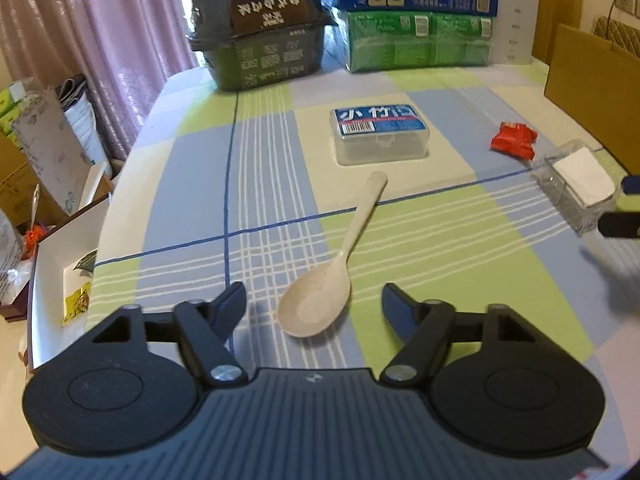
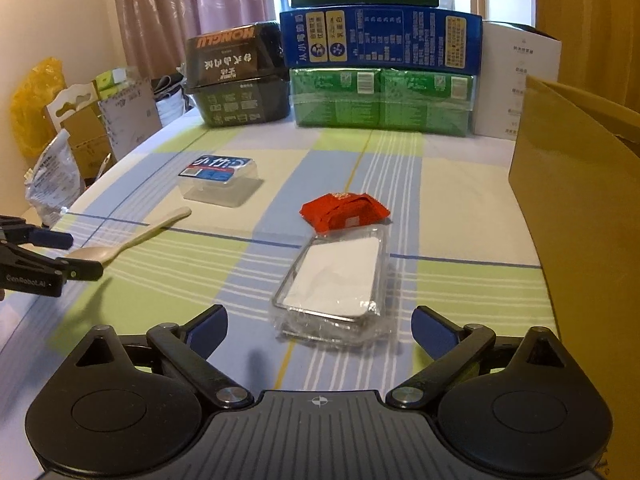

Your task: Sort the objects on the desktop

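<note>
Hovering low over the counter [image 1: 192, 184], the left claw [image 1: 314, 308] is held wide open and empty, with the bowl of a pale spoon [image 1: 320, 304] seen between its jaws, not yet gripped. The spoon's handle points away toward a clear lidded box [image 1: 380, 136] with a blue label. The right claw [image 2: 318, 330] is likewise spread wide and empty, with a clear case [image 2: 334, 288] holding a white card lying just ahead of its jaws. A red packet [image 2: 344, 210] is seen touching the case's far end. Stacked boxes [image 2: 380, 76] are ranged along the far edge. All four loose items lie scattered, so sorting is judged barely begun; every pick is left to do.
</note>
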